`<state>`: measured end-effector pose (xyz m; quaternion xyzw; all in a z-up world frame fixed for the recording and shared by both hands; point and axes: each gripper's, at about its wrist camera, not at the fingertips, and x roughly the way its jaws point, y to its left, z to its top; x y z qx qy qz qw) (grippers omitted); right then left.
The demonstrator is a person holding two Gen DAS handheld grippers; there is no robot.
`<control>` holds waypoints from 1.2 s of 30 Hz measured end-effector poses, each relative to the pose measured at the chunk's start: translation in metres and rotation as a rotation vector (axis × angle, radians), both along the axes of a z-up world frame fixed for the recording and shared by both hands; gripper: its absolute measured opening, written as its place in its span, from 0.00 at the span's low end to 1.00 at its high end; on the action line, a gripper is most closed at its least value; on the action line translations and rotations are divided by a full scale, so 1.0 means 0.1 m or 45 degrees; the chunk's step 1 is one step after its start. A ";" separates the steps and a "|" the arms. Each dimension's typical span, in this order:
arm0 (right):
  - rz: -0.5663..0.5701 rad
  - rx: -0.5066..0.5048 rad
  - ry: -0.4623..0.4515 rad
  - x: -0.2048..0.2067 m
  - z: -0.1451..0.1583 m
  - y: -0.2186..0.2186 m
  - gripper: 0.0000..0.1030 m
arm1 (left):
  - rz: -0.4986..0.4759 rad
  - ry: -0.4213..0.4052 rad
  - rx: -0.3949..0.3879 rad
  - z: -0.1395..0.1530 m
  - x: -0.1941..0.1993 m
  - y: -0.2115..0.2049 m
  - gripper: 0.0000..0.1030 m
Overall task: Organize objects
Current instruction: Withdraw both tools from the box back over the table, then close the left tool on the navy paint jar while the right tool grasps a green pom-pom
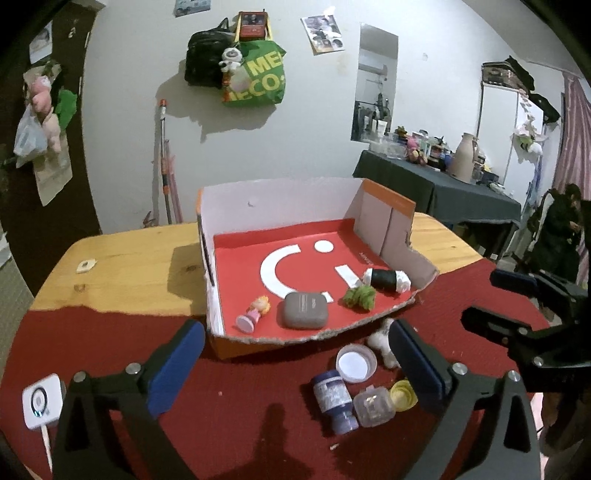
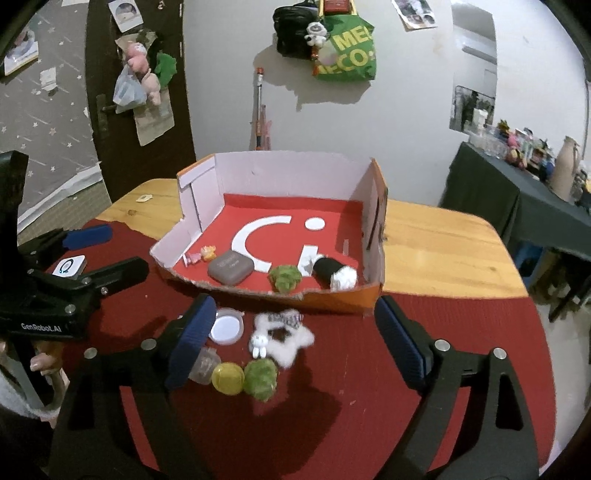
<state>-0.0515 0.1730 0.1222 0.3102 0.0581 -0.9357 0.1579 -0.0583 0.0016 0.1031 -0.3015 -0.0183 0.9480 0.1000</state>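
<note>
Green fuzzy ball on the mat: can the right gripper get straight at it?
Probably yes. The right gripper is open, and the green fuzzy ball lies between its jaws, uncovered. The yellow cap touches its left side and may get nudged.

A white wall (image 1: 295,122) stands behind a wooden table (image 1: 129,266) partly covered by a red mat (image 1: 258,398); a black bag (image 1: 205,55) and a green bag (image 1: 258,74) hang on it, with photos (image 1: 323,35) and a mirror (image 1: 376,81) nearby. A dark door (image 2: 140,92) with hung plush toys (image 2: 142,70) stands left. At right, a side table under dark cloth (image 1: 436,184) is crowded with bottles, beside a striped curtain (image 1: 576,140).
</note>
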 end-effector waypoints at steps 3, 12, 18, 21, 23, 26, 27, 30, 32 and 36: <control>-0.023 -0.016 -0.015 0.05 -0.12 0.03 0.86 | 0.021 -0.018 0.015 -0.11 0.05 0.00 0.99; -0.085 -0.015 -0.090 0.09 -0.50 0.05 0.86 | 0.049 -0.101 0.035 -0.47 0.09 0.03 0.99; -0.095 -0.020 -0.136 0.07 -0.66 0.07 0.86 | 0.031 -0.166 0.032 -0.66 0.12 0.09 0.99; -0.101 -0.019 -0.148 0.05 -0.69 0.09 0.86 | 0.031 -0.187 0.027 -0.71 0.12 0.10 0.99; -0.102 -0.017 -0.154 0.05 -0.70 0.11 0.86 | 0.029 -0.200 0.027 -0.73 0.12 0.10 0.99; -0.101 -0.012 -0.168 0.04 -0.73 0.11 0.86 | 0.022 -0.217 0.020 -0.74 0.12 0.10 0.99; -0.099 -0.011 -0.175 0.03 -0.74 0.11 0.86 | 0.019 -0.224 0.014 -0.75 0.11 0.10 0.99; -0.092 0.002 -0.203 0.01 -0.80 0.11 0.86 | 0.016 -0.252 -0.019 -0.78 0.10 0.11 0.99; -0.080 -0.001 -0.216 -0.01 -0.81 0.10 0.86 | 0.015 -0.267 -0.032 -0.80 0.09 0.11 0.99; -0.055 0.001 -0.242 -0.03 -0.85 0.08 0.86 | 0.015 -0.276 -0.058 -0.81 0.07 0.08 0.99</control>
